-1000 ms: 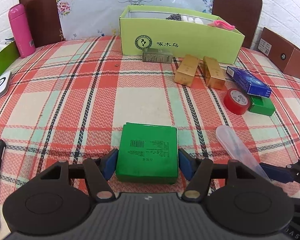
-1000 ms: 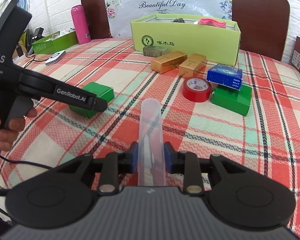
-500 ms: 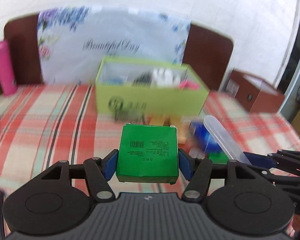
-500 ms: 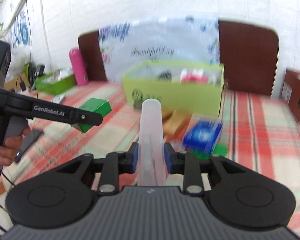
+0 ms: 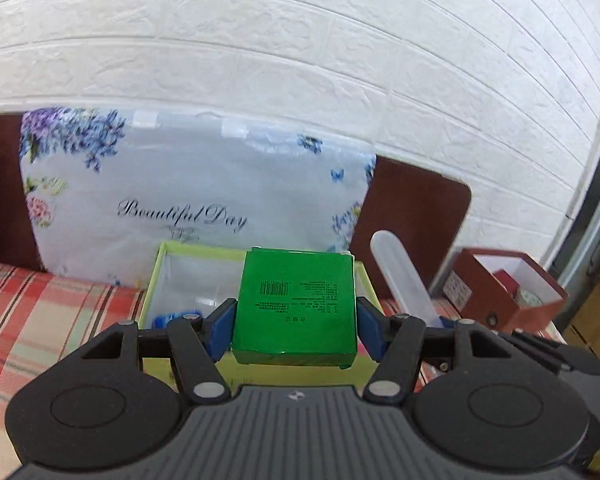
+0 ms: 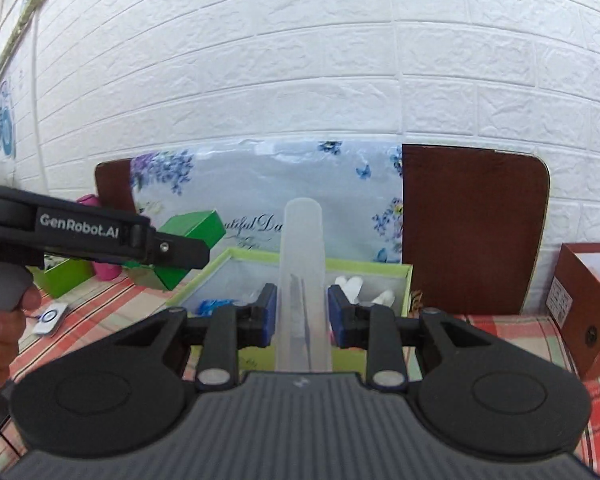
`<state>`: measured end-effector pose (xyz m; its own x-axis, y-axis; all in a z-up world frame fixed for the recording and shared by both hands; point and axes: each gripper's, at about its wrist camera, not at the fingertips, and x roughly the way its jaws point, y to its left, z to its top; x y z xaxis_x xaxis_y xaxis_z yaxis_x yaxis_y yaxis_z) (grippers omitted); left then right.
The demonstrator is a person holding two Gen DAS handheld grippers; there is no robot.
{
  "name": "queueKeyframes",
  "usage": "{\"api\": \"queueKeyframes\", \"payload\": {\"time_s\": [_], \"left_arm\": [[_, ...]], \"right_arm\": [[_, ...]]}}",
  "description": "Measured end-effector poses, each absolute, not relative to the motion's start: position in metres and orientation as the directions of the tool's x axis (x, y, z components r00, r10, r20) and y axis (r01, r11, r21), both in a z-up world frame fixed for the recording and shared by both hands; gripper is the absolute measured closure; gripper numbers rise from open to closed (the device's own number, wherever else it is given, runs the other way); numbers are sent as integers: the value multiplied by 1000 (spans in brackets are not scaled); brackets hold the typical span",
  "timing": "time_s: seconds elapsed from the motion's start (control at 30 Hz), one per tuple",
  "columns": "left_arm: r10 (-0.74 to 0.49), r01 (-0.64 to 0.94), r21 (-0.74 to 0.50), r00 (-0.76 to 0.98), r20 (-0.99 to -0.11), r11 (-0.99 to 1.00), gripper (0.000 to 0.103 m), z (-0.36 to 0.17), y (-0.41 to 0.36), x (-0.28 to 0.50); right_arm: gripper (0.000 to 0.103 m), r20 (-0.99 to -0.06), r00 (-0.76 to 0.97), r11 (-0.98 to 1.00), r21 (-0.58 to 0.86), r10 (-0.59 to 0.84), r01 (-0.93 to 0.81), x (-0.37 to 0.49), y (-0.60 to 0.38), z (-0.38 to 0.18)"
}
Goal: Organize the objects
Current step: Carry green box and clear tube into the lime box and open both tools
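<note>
My left gripper (image 5: 296, 326) is shut on a flat green box (image 5: 296, 304) and holds it in the air over the near edge of the open lime-green storage box (image 5: 152, 280). The green box also shows in the right wrist view (image 6: 192, 240), with the left gripper (image 6: 172, 252) around it. My right gripper (image 6: 302, 310) is shut on a clear plastic tube case (image 6: 302, 272), raised in front of the lime-green storage box (image 6: 404, 284). The tube case also shows in the left wrist view (image 5: 400, 272).
The storage box holds a blue item (image 6: 216, 305) and white pieces (image 6: 352, 286). A floral bag (image 5: 188, 200) and brown chair backs (image 6: 472, 232) stand behind it. A brown open box (image 5: 504, 284) is at the right, a pink bottle (image 6: 100, 270) and a green tray (image 6: 62, 276) at the left.
Both grippers rose from the plaid tabletop with their loads and moved forward to the lime-green storage box. The other small boxes and red tape have dropped out of view.
</note>
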<state>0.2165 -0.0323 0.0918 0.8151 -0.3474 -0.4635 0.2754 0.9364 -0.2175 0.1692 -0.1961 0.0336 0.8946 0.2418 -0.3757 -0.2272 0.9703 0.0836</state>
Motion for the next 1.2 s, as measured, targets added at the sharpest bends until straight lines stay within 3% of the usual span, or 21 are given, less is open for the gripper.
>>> {"api": "queueKeyframes", "payload": {"time_s": [0.4, 0.47, 0.5, 0.57, 0.63, 0.73, 0.9, 1.0, 1.2], "left_arm": [[-315, 243, -205, 803, -506, 948, 37, 48, -60, 315], [-315, 251, -192, 798, -513, 949, 29, 38, -62, 324], [-307, 246, -185, 793, -526, 951, 22, 33, -62, 327], [-294, 237, -174, 788, -541, 956, 22, 21, -60, 330], [-287, 229, -173, 786, -548, 958, 22, 15, -55, 330], [-281, 218, -178, 783, -555, 960, 22, 12, -49, 329], [-263, 222, -141, 806, -531, 965, 22, 29, -47, 308], [-255, 220, -130, 815, -520, 967, 21, 42, -45, 288], [-227, 206, -102, 798, -558, 973, 21, 56, -41, 242]], "right_arm": [[76, -436, 881, 983, 65, 183, -173, 268, -198, -19], [74, -459, 867, 980, 50, 193, -191, 280, -195, -30], [62, -475, 857, 978, 32, 197, -207, 285, -192, -36], [49, -506, 842, 973, -23, 186, -229, 291, -186, -49], [48, -508, 845, 968, -76, 167, -237, 288, -182, -58], [42, -500, 847, 975, -24, 181, -223, 286, -189, -54], [15, -453, 870, 977, 4, 193, -215, 269, -196, -32], [5, -416, 889, 977, 2, 194, -213, 251, -199, -18], [0, -362, 903, 972, 40, 230, -232, 202, -203, 7]]}}
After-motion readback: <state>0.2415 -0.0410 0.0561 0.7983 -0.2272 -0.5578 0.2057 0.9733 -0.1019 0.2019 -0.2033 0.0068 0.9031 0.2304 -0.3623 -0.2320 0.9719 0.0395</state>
